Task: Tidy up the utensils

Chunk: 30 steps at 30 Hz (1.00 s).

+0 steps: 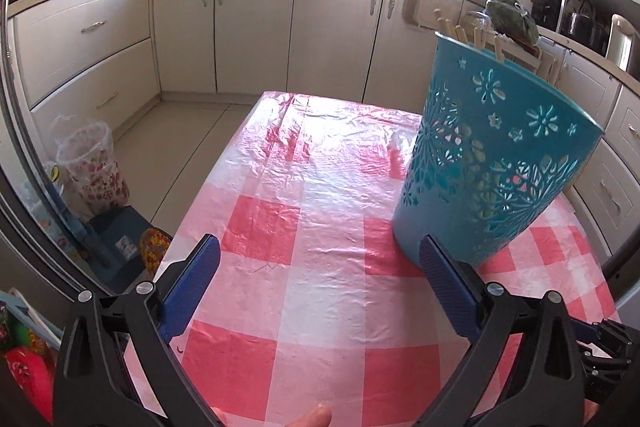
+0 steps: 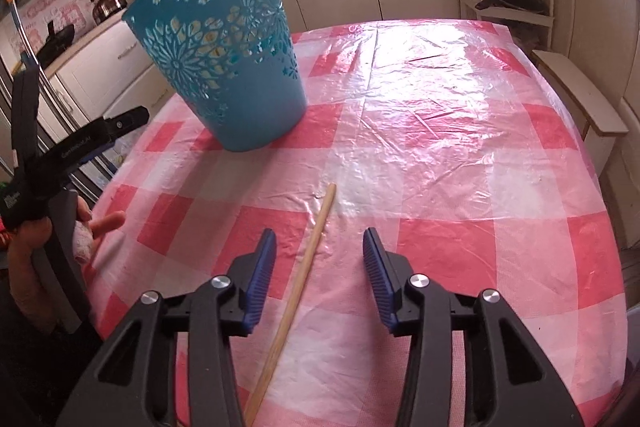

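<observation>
The left gripper (image 1: 320, 267) is standing wide apart and empty over the checked tablecloth (image 1: 280, 195), just near-left of the blue holder (image 1: 492, 163). The right gripper (image 2: 320, 251) is hanging released, its jaws flanking a wooden stick (image 2: 308, 255) lying untouched between them.

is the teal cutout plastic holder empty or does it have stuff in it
Not empty: the teal cutout plastic holder has several pale wooden utensil handles sticking up past its rim.
</observation>
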{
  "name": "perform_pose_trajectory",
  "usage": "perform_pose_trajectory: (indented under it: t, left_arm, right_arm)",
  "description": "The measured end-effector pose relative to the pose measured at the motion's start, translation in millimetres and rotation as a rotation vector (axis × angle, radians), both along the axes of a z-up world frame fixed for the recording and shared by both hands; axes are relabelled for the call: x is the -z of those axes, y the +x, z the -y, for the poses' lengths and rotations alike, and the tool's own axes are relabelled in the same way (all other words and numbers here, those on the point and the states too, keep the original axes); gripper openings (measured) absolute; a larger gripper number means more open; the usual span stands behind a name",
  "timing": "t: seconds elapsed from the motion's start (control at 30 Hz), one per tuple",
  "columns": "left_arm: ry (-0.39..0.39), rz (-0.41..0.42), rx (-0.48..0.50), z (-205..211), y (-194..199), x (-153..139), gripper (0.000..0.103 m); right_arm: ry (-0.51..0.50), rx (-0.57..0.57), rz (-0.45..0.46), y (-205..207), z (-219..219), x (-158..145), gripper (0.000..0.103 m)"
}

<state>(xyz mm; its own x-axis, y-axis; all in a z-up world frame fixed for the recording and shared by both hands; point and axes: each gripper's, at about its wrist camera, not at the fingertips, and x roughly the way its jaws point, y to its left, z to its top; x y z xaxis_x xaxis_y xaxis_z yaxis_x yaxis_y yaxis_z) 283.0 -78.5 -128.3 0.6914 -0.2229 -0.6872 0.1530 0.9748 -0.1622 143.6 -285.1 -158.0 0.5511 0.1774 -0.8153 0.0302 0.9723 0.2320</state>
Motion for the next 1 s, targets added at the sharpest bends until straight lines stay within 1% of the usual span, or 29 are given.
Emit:
perform_pose_trajectory:
  t: [0.03,0.1,0.13,0.17,0.23,0.27,0.3,0.33,0.4,0.47,0.57,0.63,0.73,0.83,0.9,1.0]
  left_arm:
    - [-0.004,-0.004,0.006,0,0,2,0.095]
    - [-0.008,-0.004,0.009,2,-1,2,0.095]
    - [-0.009,-0.006,0.013,2,-1,3,0.095]
    - [-0.008,-0.009,0.018,4,-1,4,0.095]
    - [-0.001,-0.016,0.033,6,-2,6,0.095]
    - [0.005,-0.021,0.04,7,-2,8,0.095]
    - [0.007,-0.024,0.041,8,-2,9,0.095]
    - [0.001,-0.03,0.045,8,-2,10,0.095]
    - [-0.023,-0.032,0.051,7,-2,10,0.095]
    - [-0.038,-0.035,0.051,5,-2,10,0.095]
    - [-0.073,-0.037,0.04,1,-1,10,0.095]
    - [-0.102,-0.038,0.029,-3,0,10,0.095]
    - [-0.154,-0.037,0.003,-10,1,10,0.095]
    - [-0.241,-0.042,-0.041,-21,1,13,0.095]
    - [-0.249,-0.046,-0.042,-22,3,13,0.095]
    - [-0.225,-0.022,-0.022,-16,4,8,0.095]
  right_arm:
    - [-0.04,-0.013,0.001,0,-5,0,0.043]
    - [-0.165,-0.044,0.002,1,-18,1,0.037]
    - [-0.226,-0.066,0.009,0,-24,2,0.026]
    - [-0.234,-0.093,0.016,0,-29,3,0.016]
    - [-0.268,-0.113,0.019,-1,-36,3,0.007]
    - [-0.263,-0.116,0.018,-1,-36,2,0.005]
    - [-0.213,-0.107,0.009,0,-32,2,0.005]
    - [-0.14,-0.086,-0.001,1,-23,2,0.005]
    - [0.041,-0.043,0.01,-1,-1,-1,0.005]
    - [0.165,-0.017,0.07,-5,13,-16,0.005]
    - [0.277,0.0,0.196,-8,28,-52,0.005]
    - [0.329,0.012,0.284,-4,34,-80,0.005]
    - [0.374,0.014,0.414,13,35,-120,0.005]
    - [0.396,0.009,0.526,34,27,-151,0.005]
    - [0.417,0.024,0.59,50,25,-165,0.005]
    - [0.414,0.05,0.682,79,14,-178,0.005]
